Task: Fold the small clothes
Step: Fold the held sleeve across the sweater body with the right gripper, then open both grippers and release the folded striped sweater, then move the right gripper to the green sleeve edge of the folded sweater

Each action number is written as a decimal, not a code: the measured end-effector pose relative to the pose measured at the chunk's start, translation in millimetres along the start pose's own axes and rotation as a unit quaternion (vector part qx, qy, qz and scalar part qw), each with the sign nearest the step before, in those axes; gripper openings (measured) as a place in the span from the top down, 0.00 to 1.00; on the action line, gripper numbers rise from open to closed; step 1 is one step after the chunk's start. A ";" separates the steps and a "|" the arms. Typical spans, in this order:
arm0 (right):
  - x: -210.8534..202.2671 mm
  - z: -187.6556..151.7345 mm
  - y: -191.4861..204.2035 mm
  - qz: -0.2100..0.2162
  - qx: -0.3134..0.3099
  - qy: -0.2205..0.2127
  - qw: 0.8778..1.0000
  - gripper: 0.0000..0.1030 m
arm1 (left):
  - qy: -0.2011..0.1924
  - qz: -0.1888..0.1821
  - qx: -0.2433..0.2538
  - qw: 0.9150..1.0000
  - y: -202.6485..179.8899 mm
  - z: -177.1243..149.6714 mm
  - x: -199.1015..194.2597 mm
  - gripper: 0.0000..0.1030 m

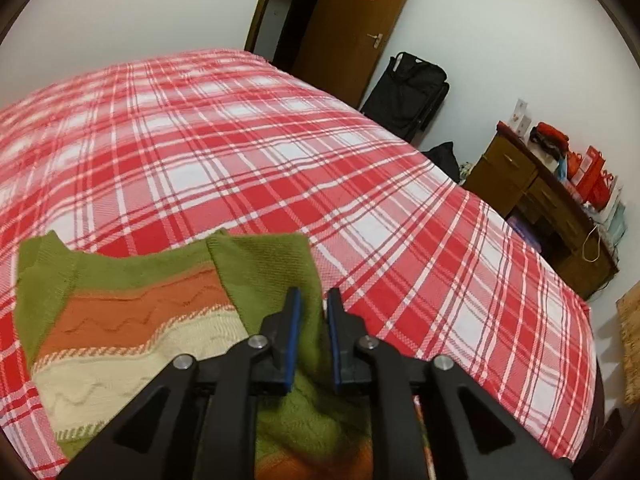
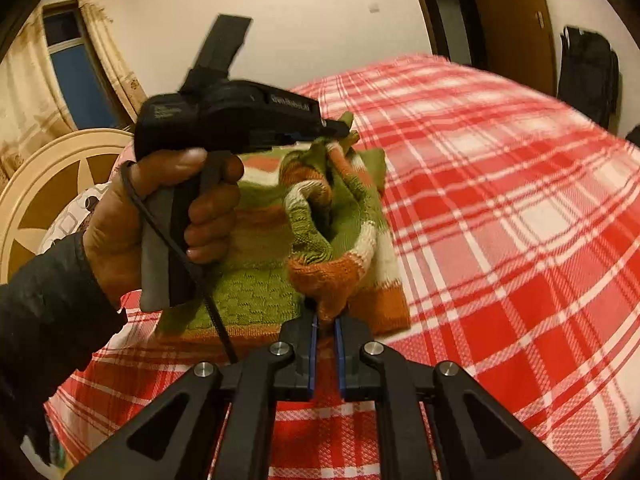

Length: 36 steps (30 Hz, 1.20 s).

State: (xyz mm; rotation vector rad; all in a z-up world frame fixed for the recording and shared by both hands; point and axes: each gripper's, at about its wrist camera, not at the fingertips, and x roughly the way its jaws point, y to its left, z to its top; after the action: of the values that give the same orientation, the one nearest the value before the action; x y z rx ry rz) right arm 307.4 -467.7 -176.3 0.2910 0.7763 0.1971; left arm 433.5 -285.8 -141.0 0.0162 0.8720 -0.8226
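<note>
Between the blue pads of the right gripper (image 2: 326, 322), nearest its camera, an orange fold of the one knitted sweater (image 2: 332, 240) is pinched tight, the jaws closed on it and the tool angled down at the bed. Just beyond and to the left of that grip, one bare hand (image 2: 160, 216) in a dark sleeve (image 2: 48, 320) clasps the handle of the left gripper (image 2: 340, 130), held level above the sweater, its tip at the bunched green edge. From the left gripper's (image 1: 314, 308) own view, its jaws stand a narrow gap apart with green knit between them; whether the pads press it cannot be told. The sweater (image 1: 132, 320) lies partly flat on the red plaid bedspread (image 1: 240, 140). Farther off stand one wooden door (image 1: 352, 28) and one desk (image 1: 540, 196).
</note>
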 end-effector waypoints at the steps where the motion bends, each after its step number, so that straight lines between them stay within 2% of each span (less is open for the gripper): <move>1: 2.1 -2.2 -3.2 0.005 0.005 0.008 1.000 0.93 | -0.005 -0.001 0.009 1.000 -3.5 -1.2 -6.3 0.80; 3: 2.5 -7.0 -11.2 0.009 0.017 0.014 1.000 0.91 | -0.017 0.010 0.026 0.999 -9.3 -3.7 -18.5 0.64; 4: 1.7 -9.0 -14.5 0.010 0.023 0.017 1.000 0.89 | -0.027 0.018 0.032 0.999 -10.9 -6.5 -28.6 0.46; 5: 0.3 -10.3 -17.8 0.007 0.029 0.019 0.999 0.86 | -0.041 0.021 0.037 0.998 -11.7 -10.4 -39.7 0.36; 6: -5.9 -11.8 -20.0 -0.003 0.030 0.012 0.999 0.83 | -0.056 0.029 0.044 0.997 -11.3 -17.7 -53.8 0.34; 9: -23.4 -8.8 -21.1 -0.043 0.021 -0.016 0.999 0.68 | -0.065 0.046 0.043 0.996 -5.5 -38.0 -76.6 0.27; 11: -34.2 -2.6 -21.2 -0.049 0.024 -0.043 0.998 0.59 | -0.069 0.067 0.036 0.995 1.5 -56.4 -89.2 0.16; 15: -39.2 24.3 -2.4 -0.010 0.010 -0.075 0.997 0.58 | -0.056 0.108 0.030 0.992 11.8 -87.8 -95.2 0.14; 18: -28.1 47.7 27.7 0.049 -0.024 -0.085 0.995 0.58 | -0.044 0.127 0.033 0.990 13.2 -106.8 -90.0 0.14; 20: -13.2 63.1 40.3 0.074 -0.034 -0.075 0.994 0.58 | -0.034 0.135 0.041 0.989 13.4 -116.1 -81.9 0.13; 22: 11.5 76.7 47.3 0.083 -0.034 -0.046 0.995 0.58 | -0.025 0.141 0.035 0.989 18.1 -122.6 -75.4 0.13; 25: 55.2 84.8 31.7 0.019 -0.015 0.000 1.000 0.58 | -0.016 0.128 0.021 0.991 23.4 -128.2 -71.1 0.13; 27: 82.3 82.3 4.9 -0.013 0.025 0.038 0.999 0.58 | -0.013 0.121 0.017 0.992 25.5 -131.4 -69.2 0.09; 28: 89.2 80.4 -4.9 -0.008 0.039 0.046 0.998 0.58 | -0.008 0.119 0.015 0.993 27.4 -132.8 -66.9 0.07; 30: 85.5 77.7 -15.6 0.006 0.052 0.032 0.998 0.59 | -0.004 0.112 0.006 0.994 31.8 -134.1 -65.7 0.07; 34: 81.0 73.9 -4.9 -0.019 0.012 0.036 0.999 0.59 | -0.001 0.108 -0.004 0.994 35.0 -132.5 -68.5 0.06; 36: 81.6 76.4 -0.9 -0.030 -0.005 0.038 0.999 0.59 | -0.009 0.123 0.003 0.992 32.8 -130.6 -74.2 0.06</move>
State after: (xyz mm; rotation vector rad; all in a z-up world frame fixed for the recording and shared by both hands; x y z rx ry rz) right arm 418.9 -459.8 -178.7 0.2514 0.8579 0.1571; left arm 340.0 -172.7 -186.9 0.1194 0.8305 -0.5946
